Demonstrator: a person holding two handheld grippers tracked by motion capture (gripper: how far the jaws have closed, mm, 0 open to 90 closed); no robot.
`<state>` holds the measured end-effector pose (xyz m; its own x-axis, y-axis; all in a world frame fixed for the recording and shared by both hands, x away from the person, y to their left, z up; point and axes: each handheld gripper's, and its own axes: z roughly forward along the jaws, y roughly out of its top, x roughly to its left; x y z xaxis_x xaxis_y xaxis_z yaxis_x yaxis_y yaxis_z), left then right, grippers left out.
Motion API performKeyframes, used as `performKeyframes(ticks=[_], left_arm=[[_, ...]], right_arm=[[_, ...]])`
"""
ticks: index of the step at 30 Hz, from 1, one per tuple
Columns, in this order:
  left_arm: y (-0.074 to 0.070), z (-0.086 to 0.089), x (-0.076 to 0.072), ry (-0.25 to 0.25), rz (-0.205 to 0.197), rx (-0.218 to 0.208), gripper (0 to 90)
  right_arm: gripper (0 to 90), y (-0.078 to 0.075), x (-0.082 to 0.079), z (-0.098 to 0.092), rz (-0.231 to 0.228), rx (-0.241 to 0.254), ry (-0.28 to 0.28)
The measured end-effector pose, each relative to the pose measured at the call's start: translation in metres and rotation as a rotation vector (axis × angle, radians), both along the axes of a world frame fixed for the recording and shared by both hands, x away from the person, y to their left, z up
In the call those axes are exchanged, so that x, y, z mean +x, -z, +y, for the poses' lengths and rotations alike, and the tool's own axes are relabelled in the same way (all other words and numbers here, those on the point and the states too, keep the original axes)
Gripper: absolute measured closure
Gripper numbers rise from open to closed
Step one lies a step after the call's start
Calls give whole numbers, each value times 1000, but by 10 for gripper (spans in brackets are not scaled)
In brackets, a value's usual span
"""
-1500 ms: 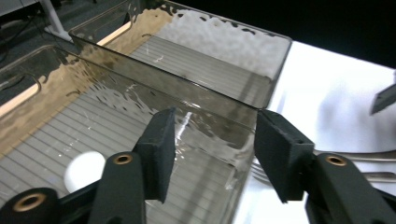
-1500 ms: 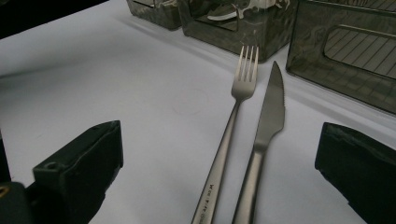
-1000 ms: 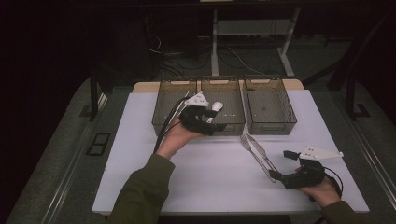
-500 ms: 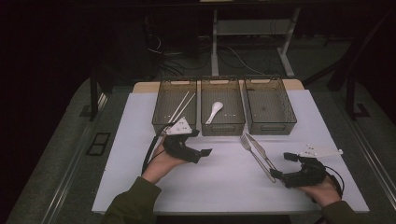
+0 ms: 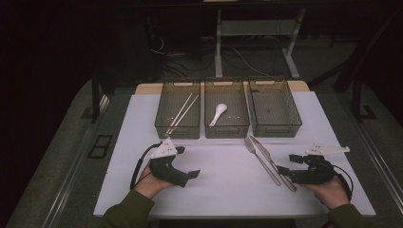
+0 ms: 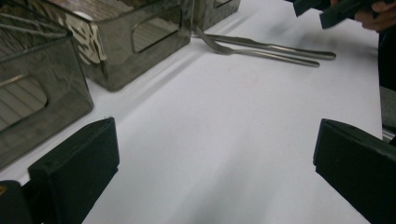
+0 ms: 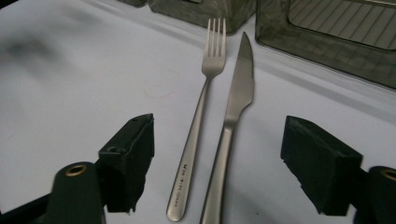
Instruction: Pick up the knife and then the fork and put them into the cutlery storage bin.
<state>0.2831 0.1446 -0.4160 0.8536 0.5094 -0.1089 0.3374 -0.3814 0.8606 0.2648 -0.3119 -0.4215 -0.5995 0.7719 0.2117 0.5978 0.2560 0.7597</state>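
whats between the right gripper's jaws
In the right gripper view, the fork and knife handles lie side by side on the sheet between the right gripper jaws, untouched.

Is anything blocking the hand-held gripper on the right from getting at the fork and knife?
Nothing visible does. The right hand-held gripper has its jaws open on either side of the handles of the fork and knife, which lie side by side on the bare white table.
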Motion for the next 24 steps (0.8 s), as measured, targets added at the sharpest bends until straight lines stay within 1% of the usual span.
performKeyframes(ticks=[2,4,6,8,9,10,12,14,16,17,19,22,24], left_arm=[[3,3,-4,0,-6,3,0],[8,5,-7,3,5,6,0],[12,8,-9,1,11,11,0],[14,11,-10,-6,28,-9,0],[14,12,-10,-7,30,-2,0],[14,13,-10,-9,31,-7,0],[14,14,-10,-13,27,-3,0],[14,13,-9,-14,28,-7,0],[13,13,-10,-8,30,-7,0],[13,12,-10,-5,31,-6,0],[14,11,-10,1,34,-4,0],[14,10,-10,4,33,2,0],[14,11,-10,4,34,-2,0]], right_arm=[[303,-1,2,0,4,-19,7],[317,-2,3,0,10,-25,13],[320,-3,5,1,11,-44,20],[329,-5,7,2,16,-63,26],[336,-6,8,2,21,-72,25],[341,-7,9,2,15,-81,22],[354,-10,11,4,35,-98,25],[376,-12,14,5,45,-112,20],[394,-14,16,7,56,-138,13],[408,-14,18,7,62,-144,14],[442,-16,21,9,82,-148,3],[488,-17,27,14,98,-190,-13],[513,-16,30,19,118,-206,-26]])
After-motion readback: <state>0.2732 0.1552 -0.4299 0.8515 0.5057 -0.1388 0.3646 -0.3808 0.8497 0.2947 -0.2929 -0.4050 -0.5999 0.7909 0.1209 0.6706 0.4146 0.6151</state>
